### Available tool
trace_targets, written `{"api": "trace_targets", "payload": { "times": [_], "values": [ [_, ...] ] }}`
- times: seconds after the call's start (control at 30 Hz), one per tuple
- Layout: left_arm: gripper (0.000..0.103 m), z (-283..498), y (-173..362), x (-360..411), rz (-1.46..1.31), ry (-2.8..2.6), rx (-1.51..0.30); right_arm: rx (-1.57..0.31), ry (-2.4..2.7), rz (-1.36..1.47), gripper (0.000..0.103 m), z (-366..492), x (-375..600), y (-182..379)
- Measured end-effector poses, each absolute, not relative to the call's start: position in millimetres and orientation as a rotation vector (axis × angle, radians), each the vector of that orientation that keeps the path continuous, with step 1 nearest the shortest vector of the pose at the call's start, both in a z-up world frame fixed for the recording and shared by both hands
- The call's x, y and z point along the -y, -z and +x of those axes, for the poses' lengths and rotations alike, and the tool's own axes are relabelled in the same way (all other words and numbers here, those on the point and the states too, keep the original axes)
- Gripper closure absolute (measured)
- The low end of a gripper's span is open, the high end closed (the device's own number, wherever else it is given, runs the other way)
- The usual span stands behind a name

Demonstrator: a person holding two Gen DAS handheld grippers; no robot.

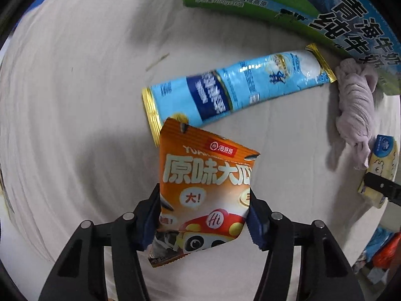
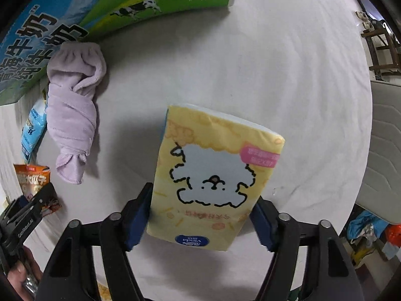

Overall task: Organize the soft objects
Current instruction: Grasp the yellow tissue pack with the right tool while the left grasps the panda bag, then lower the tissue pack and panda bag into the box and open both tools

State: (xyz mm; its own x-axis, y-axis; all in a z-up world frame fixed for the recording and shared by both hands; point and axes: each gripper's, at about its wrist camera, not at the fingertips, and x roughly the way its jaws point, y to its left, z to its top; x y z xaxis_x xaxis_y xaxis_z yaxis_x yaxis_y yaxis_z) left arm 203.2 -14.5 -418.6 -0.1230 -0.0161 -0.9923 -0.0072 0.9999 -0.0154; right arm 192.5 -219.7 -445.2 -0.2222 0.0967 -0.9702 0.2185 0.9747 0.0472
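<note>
My left gripper point(image 1: 204, 215) is shut on an orange snack packet point(image 1: 204, 188) and holds it above the white cloth. A long light-blue packet point(image 1: 225, 90) lies just beyond it. My right gripper point(image 2: 200, 223) is shut on a yellow tissue pack with a white dog drawing point(image 2: 213, 175), held above the cloth. A rolled lilac towel point(image 2: 72, 115) lies to its left; it also shows in the left wrist view point(image 1: 356, 107). The right wrist view shows the orange packet point(image 2: 32, 178) and the left gripper point(image 2: 41, 204) at far left.
A green and blue milk carton box point(image 1: 300, 5) stands at the back of the white-covered table point(image 1: 75, 87); it also shows in the right wrist view point(image 2: 75, 20). A pale chair point(image 2: 386, 150) and floor clutter point(image 2: 371, 230) are to the right.
</note>
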Motion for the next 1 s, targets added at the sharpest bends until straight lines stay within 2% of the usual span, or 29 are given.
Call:
{"api": "trace_targets", "payload": {
  "times": [0.27, 0.47, 0.9, 1.0],
  "values": [
    [0.052, 177.2, 414.6, 31.1, -0.119, 0.020, -1.694, -1.767, 0.059, 0.198, 0.034, 163.6, 232.9, 421.8],
    [0.053, 167.5, 387.0, 62.3, -0.181, 0.072, -1.657, -1.753, -0.011, 0.192, 0.035, 142.5, 222.0, 401.3],
    [0.053, 202.5, 259.7, 108.1, -0.186, 0.214, -1.427, -1.559, -0.139, 0.190, 0.035, 145.4, 219.6, 287.5],
    [0.053, 227.1, 231.9, 78.0, -0.166, 0.236, -1.379, -1.506, -0.157, 0.186, 0.035, 165.3, 223.4, 250.6]
  ]
}}
